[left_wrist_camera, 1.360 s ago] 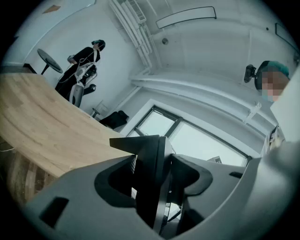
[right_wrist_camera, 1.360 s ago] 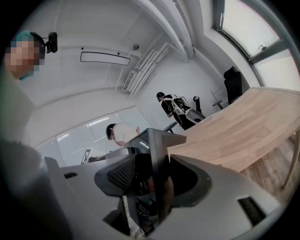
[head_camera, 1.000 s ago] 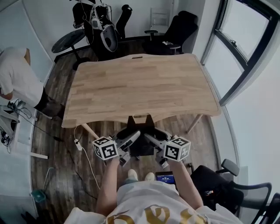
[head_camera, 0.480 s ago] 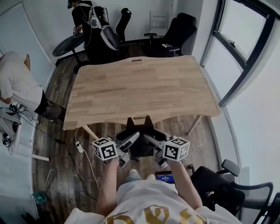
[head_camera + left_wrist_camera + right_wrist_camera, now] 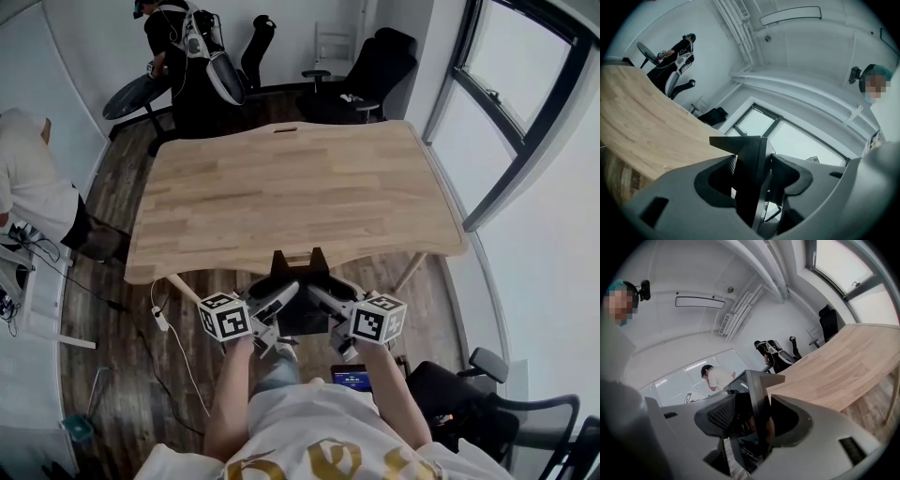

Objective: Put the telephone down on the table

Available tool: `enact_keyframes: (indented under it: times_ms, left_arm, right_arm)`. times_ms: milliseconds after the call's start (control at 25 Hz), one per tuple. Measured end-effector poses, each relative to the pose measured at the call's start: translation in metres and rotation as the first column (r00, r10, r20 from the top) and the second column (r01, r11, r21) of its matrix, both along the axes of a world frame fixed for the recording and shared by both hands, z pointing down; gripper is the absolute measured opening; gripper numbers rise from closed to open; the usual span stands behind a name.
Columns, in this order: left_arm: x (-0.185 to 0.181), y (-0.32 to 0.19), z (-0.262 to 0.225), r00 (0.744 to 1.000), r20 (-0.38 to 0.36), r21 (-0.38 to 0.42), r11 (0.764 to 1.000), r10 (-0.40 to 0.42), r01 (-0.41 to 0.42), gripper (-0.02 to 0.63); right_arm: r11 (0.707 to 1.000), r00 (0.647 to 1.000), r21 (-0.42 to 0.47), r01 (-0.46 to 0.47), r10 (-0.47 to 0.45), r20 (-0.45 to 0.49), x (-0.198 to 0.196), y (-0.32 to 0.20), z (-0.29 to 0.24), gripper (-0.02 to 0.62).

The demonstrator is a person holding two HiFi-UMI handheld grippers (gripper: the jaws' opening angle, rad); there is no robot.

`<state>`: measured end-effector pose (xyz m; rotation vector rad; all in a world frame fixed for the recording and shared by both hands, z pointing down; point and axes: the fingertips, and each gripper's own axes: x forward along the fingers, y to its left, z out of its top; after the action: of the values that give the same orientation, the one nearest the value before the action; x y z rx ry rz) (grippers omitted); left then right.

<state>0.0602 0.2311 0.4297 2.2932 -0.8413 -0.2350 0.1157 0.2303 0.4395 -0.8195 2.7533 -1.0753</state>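
I hold a black telephone between both grippers, in the air just short of the front edge of the wooden table. My left gripper clamps its left side and my right gripper its right side. In the left gripper view the telephone stands edge-on between the jaws, which press on it, with the table to the left. In the right gripper view the telephone is wedged the same way, and the table stretches off to the right. Both grippers point roughly level.
Black office chairs stand beyond the table's far edge. A person in black is at the back left and a person in a white shirt bends at the left. A window runs along the right. Another chair is at my lower right.
Both grippers, with the telephone between them, have edged slightly toward the table's front edge. The grip looks the same. The person at the back left has shifted.
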Motion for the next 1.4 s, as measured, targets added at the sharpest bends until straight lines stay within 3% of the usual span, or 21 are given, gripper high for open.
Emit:
enact_keyframes:
  times_ms: [320,920,1400]
  left_arm:
    - [-0.018,-0.073,0.012,0.999,-0.023,-0.027,0.999,0.039,-0.039,0.222]
    - [-0.126,-0.267,0.027,0.996,-0.032,-0.069,0.994,0.086,-0.088,0.225]
    - [-0.136,-0.333,0.038,0.985,-0.051,-0.081,0.982,0.167,-0.171,0.229]
  right_arm:
    - [0.999,0.999,-0.021,-0.043,0.043,-0.016,-0.018,-0.071,0.01,0.219]
    - [0.994,0.997,-0.083,-0.07,0.067,-0.036,-0.127,-0.261,0.026,0.219]
    - [0.985,0.988,-0.093,-0.148,0.144,-0.048,-0.137,-0.323,0.036,0.219]
